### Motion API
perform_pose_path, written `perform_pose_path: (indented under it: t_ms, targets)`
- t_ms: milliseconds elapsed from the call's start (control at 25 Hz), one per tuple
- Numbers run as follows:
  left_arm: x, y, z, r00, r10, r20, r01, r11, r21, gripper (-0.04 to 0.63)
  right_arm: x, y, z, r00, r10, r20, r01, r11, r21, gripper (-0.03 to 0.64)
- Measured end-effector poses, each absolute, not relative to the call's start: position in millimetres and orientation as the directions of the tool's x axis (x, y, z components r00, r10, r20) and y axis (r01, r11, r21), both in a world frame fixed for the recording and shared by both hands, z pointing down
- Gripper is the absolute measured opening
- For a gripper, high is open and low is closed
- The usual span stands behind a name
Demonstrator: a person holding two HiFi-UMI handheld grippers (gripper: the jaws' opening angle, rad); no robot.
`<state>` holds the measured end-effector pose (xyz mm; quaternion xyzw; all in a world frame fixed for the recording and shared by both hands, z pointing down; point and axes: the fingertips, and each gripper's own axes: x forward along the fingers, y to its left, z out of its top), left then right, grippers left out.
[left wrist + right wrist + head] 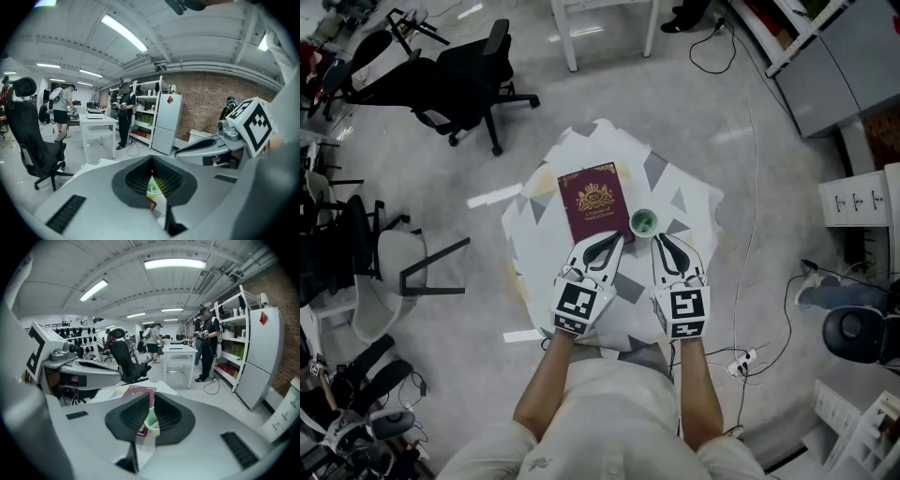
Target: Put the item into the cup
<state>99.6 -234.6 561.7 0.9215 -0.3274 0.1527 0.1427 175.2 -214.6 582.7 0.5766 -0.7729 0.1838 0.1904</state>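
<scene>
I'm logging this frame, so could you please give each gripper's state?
Left gripper: shut, empty.
Right gripper: barely open, empty.

Book point(594, 204), maroon with gold crest and lettering; cup point(642, 223), pale green; tabletop point(684, 202), white patterned with grey triangles; floor point(750, 141), grey.

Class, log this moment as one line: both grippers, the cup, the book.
left gripper shut, empty | right gripper slit open, empty | green cup upright on table, beside maroon book | nothing grasped yet
</scene>
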Motion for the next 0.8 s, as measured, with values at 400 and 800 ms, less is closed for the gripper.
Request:
perform_pose_path:
  t_ms: [400,800]
  targets:
    - [91.4,-206.2,524.8,0.78,-0.53,0.332,-0.596,-0.791,0.139,0.012,170.2,-181.7,531.2,-0.199,-0.883,0.424,-0.978,0.208,-0.027,0.028]
    - [87.4,-191.9,515.7,0.801,-0.507,0.319,-0.566,-0.814,0.129,0.012,164.4,-166.0,521.7,-0.172,-0.898,0.405,-0.984,0.179,-0.022,0.028]
